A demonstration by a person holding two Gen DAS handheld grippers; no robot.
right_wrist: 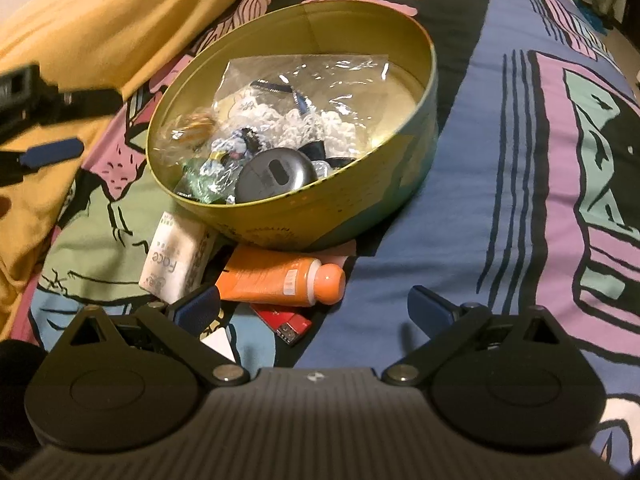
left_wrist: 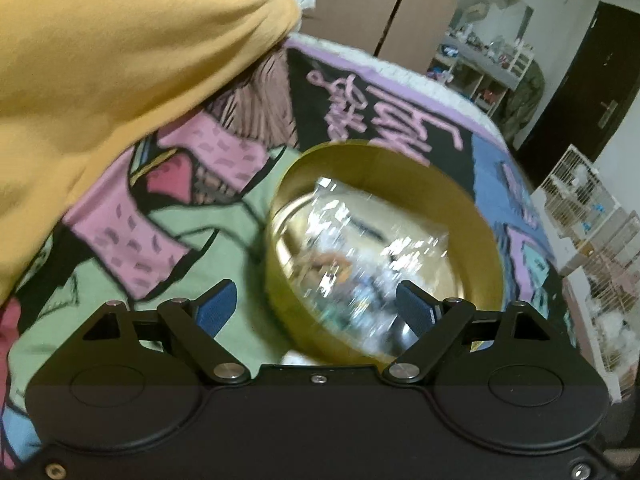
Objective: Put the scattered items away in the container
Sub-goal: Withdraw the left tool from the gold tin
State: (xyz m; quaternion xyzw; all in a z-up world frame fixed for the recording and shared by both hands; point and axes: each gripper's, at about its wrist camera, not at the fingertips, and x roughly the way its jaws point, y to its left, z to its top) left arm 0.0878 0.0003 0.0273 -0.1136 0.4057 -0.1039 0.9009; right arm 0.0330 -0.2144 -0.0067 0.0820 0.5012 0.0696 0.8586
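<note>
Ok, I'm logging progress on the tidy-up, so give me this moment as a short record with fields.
surface: patterned blanket
container: round gold tin, open
inside tin: clear plastic bag, grey round case
still outside, near side of tin: white packet, orange tube, red lighter
left gripper: open, empty, above the tin
right gripper: open, empty, over the lighter

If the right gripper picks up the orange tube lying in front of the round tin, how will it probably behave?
The orange tube looks like soft plastic, so it would likely dent under the pads. Its rounded cap seems smooth and may slip; gripping the flatter body seems safer. Lying on the soft blanket, it probably will not roll far if nudged.
</note>
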